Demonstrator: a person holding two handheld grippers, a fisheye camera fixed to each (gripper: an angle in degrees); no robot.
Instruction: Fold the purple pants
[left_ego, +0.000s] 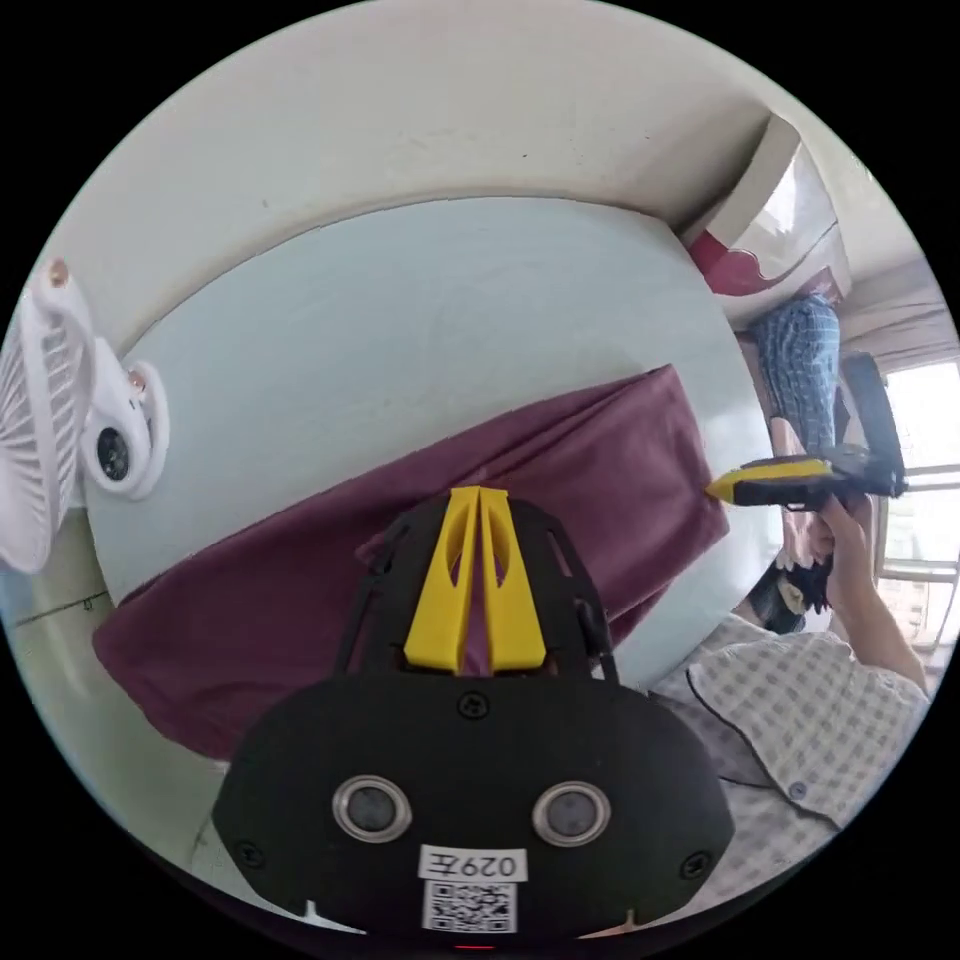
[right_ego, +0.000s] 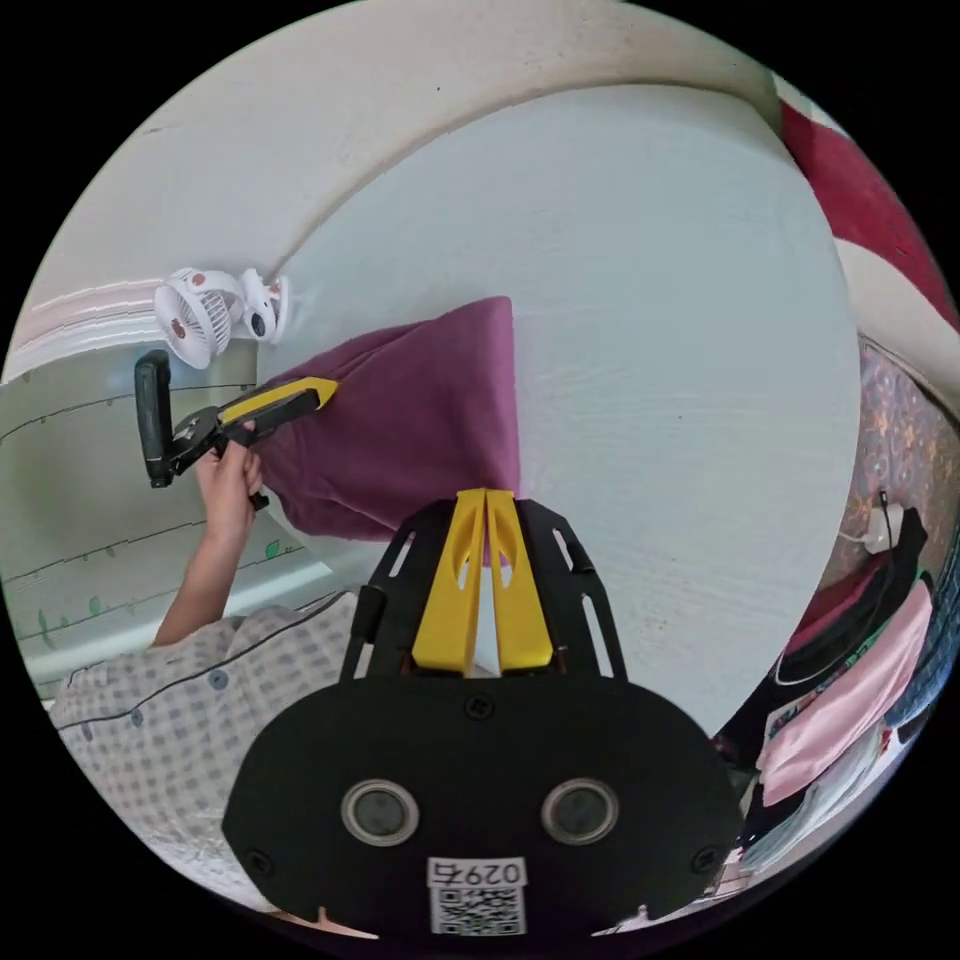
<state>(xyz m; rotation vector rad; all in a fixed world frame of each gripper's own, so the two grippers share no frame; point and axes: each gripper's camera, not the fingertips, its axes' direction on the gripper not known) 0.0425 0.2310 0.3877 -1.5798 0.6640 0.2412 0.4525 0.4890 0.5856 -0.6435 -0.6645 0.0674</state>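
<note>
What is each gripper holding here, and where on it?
Both hold the purple pants: left gripper and right gripper each look shut on the edge nearest the person.

purple pants (left_ego: 300, 590), yellow tongs (left_ego: 478, 495) — checked sleeve (left_ego: 800, 720)

A pale blue table (right_ego: 680, 330) spreads out ahead of both grippers, with a cream wall (left_ego: 400, 110) behind it. A small white clip fan (left_ego: 45, 440) sits at the table's edge. Bright daylight comes through a window (left_ego: 925, 440), and there's a pile of clothes (right_ego: 850, 690) off to the side.
</note>
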